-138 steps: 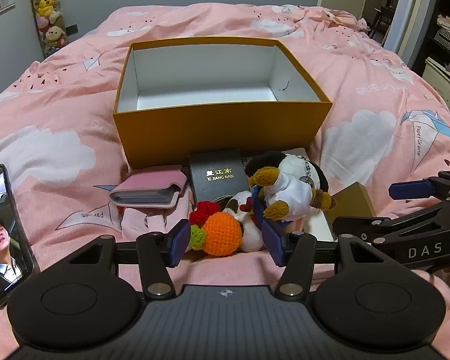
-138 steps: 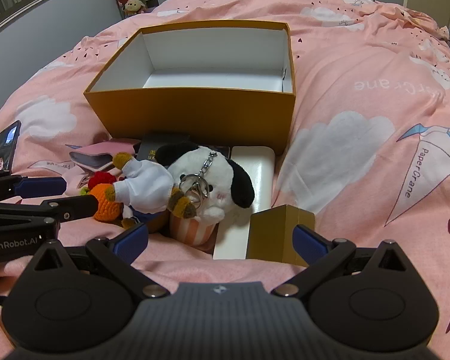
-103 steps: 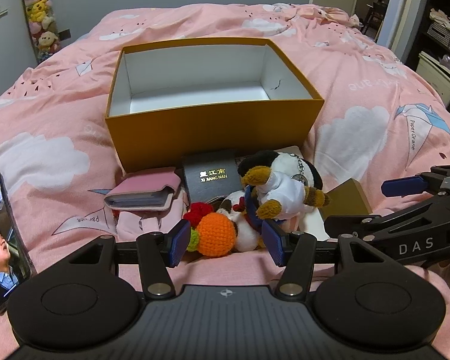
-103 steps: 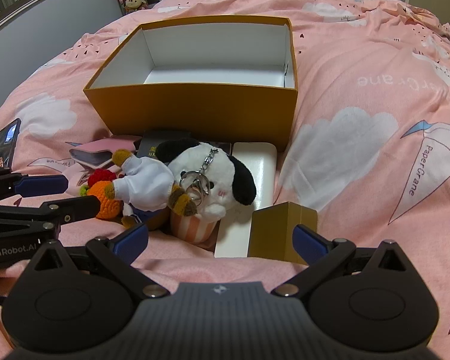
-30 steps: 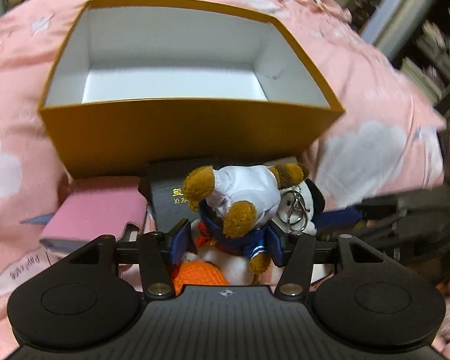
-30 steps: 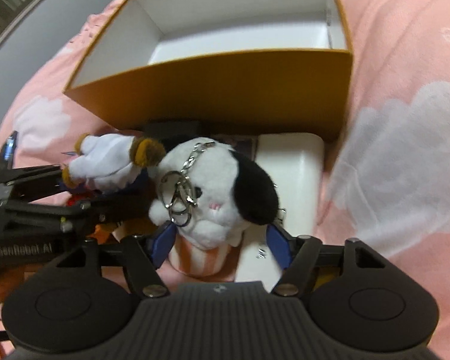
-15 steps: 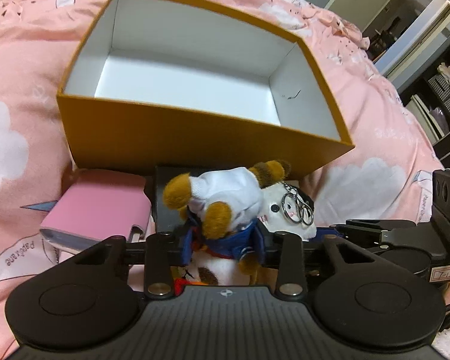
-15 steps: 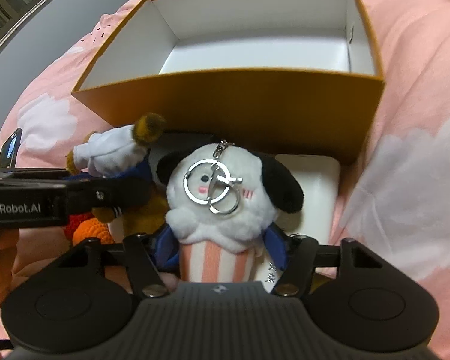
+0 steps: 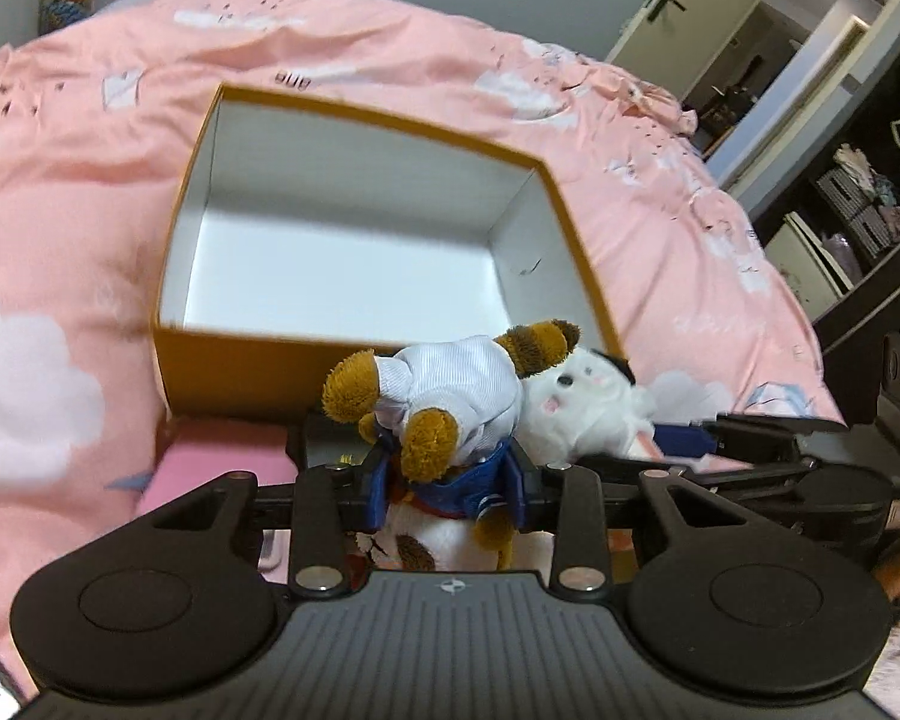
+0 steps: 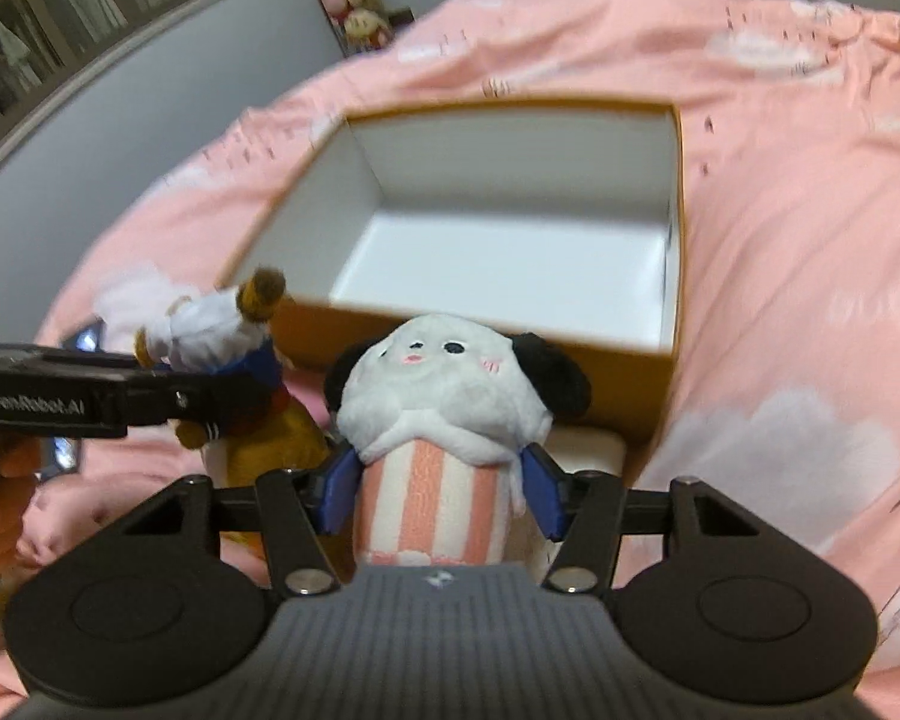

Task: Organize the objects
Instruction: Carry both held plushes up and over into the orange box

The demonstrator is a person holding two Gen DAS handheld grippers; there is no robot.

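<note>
An open orange box (image 9: 222,372) with a white inside stands on the pink bed; it also shows in the right wrist view (image 10: 618,378). My left gripper (image 9: 447,495) is shut on a brown bear plush in white and blue clothes (image 9: 444,396), lifted in front of the box's near wall. My right gripper (image 10: 441,492) is shut on the striped base of a white dog plush with black ears (image 10: 444,384), also lifted before the box. The two plushes are side by side. The bear plush (image 10: 210,330) and the left gripper's arm show at left in the right wrist view.
A pink wallet (image 9: 216,462) and a dark box (image 9: 324,438) lie on the bed just before the orange box. A white flat box (image 10: 588,450) lies under the dog plush. A doorway and shelves (image 9: 840,138) are to the right of the bed.
Both grippers have risen with their plushes and tipped forward toward the box. The dog plush has turned so that its face shows instead of the keyring.
</note>
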